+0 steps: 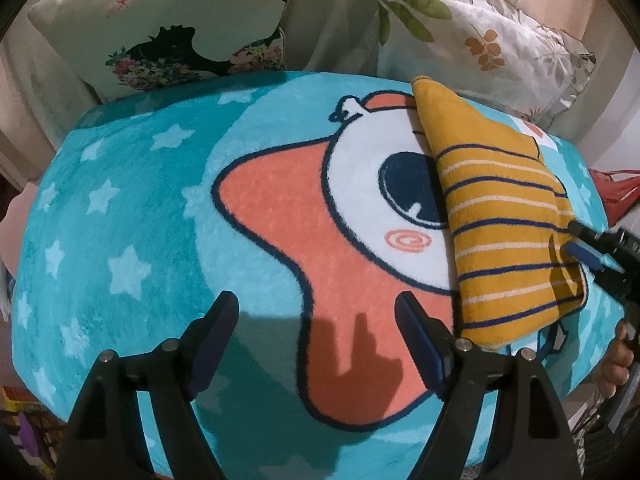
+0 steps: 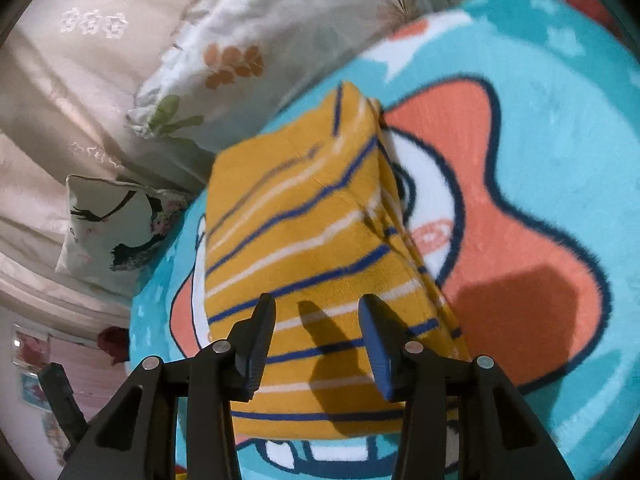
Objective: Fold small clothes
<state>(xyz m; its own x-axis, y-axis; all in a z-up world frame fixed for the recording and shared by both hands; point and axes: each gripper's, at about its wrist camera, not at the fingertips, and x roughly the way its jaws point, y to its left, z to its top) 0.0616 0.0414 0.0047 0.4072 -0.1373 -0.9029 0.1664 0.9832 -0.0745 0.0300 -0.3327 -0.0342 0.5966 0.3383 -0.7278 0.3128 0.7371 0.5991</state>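
Observation:
A folded mustard-yellow garment with blue and white stripes (image 1: 500, 216) lies on the right side of a teal cartoon blanket (image 1: 120, 220). My left gripper (image 1: 316, 300) hovers open over the blanket's orange star, left of the garment, with nothing between its fingers. In the left wrist view my right gripper (image 1: 573, 238) reaches in from the right over the garment's near right edge. Seen from the right wrist, the garment (image 2: 300, 220) fills the middle. The right gripper (image 2: 317, 301) stands open just above it, casting finger shadows on the cloth, gripping nothing.
Two printed pillows (image 1: 160, 20) (image 1: 480, 32) lean against beige bedding behind the blanket. A hand (image 1: 618, 356) holds the right gripper at the right edge. Something red (image 1: 616, 192) lies beyond the blanket's right side. The blanket (image 2: 560, 120) stretches bare to the garment's right.

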